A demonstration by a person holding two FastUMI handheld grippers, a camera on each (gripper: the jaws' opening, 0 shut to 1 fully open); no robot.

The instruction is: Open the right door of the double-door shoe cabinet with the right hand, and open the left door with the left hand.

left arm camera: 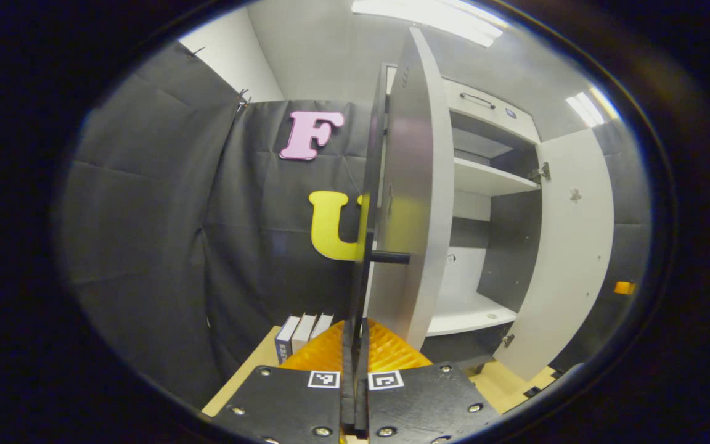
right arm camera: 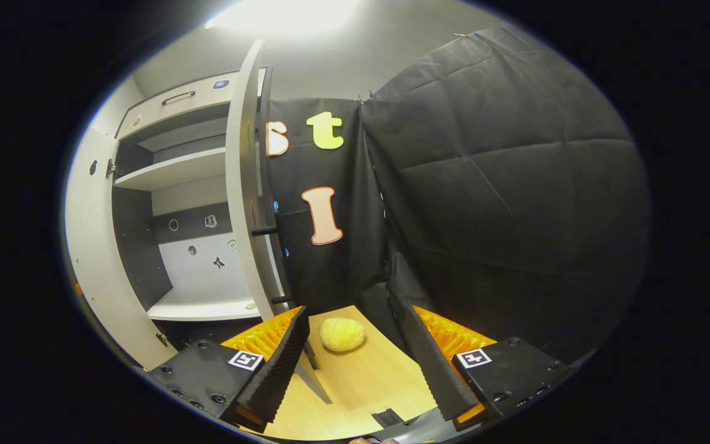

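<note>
Both cabinet doors stand open. The left gripper (left arm camera: 355,370) has its jaws pinching the edge of the left door (left arm camera: 407,203), which rises straight ahead of them. The right gripper (right arm camera: 355,364) has its jaws spread and empty; the right door (right arm camera: 247,185) stands ahead, just left of them. Likely risk: pulling on while clamped could strain the hinge (left arm camera: 543,171).

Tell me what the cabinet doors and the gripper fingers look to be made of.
Cabinet doors: probably laminated board, smooth matt white faces with dark edges and a black bar handle. Gripper fingers: likely black ridged rubber pads on orange ribbed plastic, judging by the moulded ribs.
</note>
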